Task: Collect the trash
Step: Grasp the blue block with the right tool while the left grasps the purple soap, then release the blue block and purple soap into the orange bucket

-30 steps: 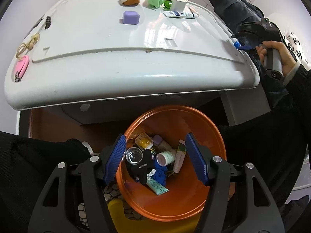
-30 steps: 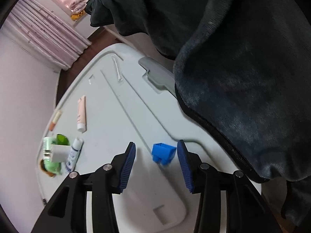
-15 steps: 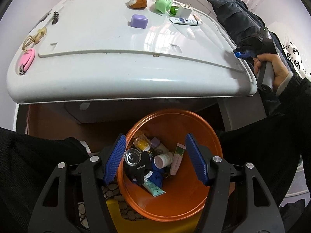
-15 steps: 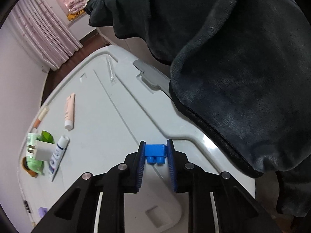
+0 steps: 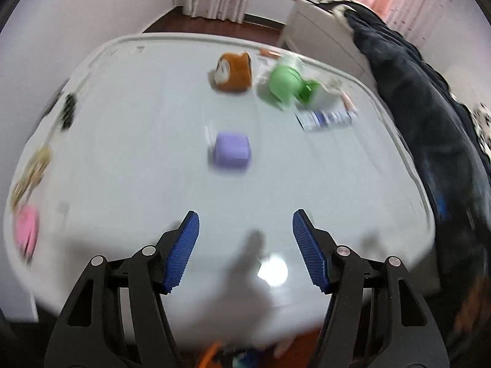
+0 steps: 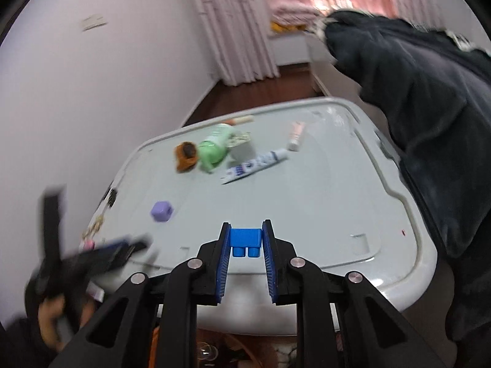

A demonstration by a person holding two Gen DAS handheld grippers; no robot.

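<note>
the right tool (image 6: 245,242) grips a blue brick (image 6: 246,241) above the counter's (image 6: 322,202) near edge, ready for the bin below, while the left tool (image 5: 245,245), wide open and empty, faces the purple block (image 5: 231,151).

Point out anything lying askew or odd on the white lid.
The green bottle lies tipped on its side against the brown toy, and two tubes lie loose at angles. No spill or damage shows. The right gripper holds a blue brick.
</note>
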